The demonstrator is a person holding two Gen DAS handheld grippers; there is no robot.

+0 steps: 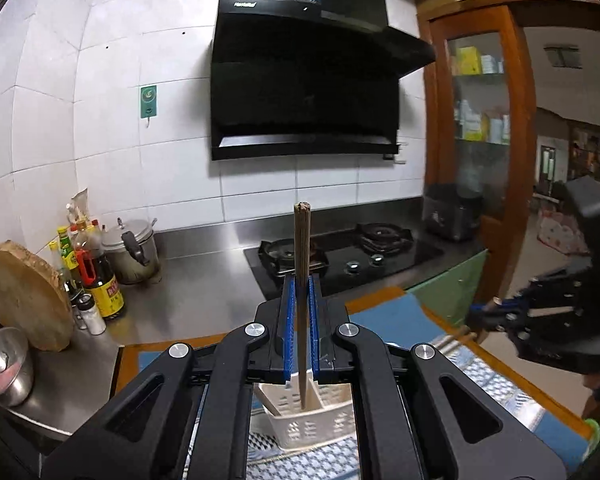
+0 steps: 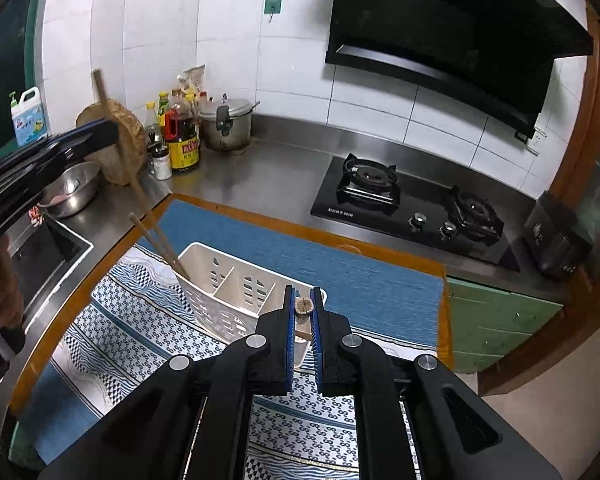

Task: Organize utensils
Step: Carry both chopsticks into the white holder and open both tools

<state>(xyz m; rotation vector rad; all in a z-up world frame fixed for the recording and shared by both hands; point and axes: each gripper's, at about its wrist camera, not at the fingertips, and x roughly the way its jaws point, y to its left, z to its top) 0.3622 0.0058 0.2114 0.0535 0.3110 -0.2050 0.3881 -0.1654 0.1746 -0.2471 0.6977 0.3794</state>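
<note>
1. Left gripper (image 1: 300,304) clamped narrow on a pair of brown wooden chopsticks (image 1: 302,248), held near upright, lower tips just inside the end compartment of the white slotted plastic utensil caddy (image 1: 312,424) directly below the jaws.
2. Right gripper (image 2: 303,312) pinched tight on a second brown wooden chopstick bundle (image 2: 303,305), seen end-on between the blue pads; caddy just ahead and to the left of this claw.
3. Risk: light caddy tipping or sliding on the blue patterned cloth (image 2: 140,320) if the left pair drags against a wall or divider while clamped.
4. Risk: tips catching on a slot, levering the sticks askew in the narrow grip.
5. Risk: both claws meeting over one small caddy, knocking sticks loose.
6. Caddy contents: one loose chopstick (image 2: 156,244) leaning in the same end compartment, beside the held pair; middle and near compartments apparently empty, though partly hidden.
7. Steel bowl (image 2: 74,188) far left of the right claw: something pale pink inside, unclear.
</note>
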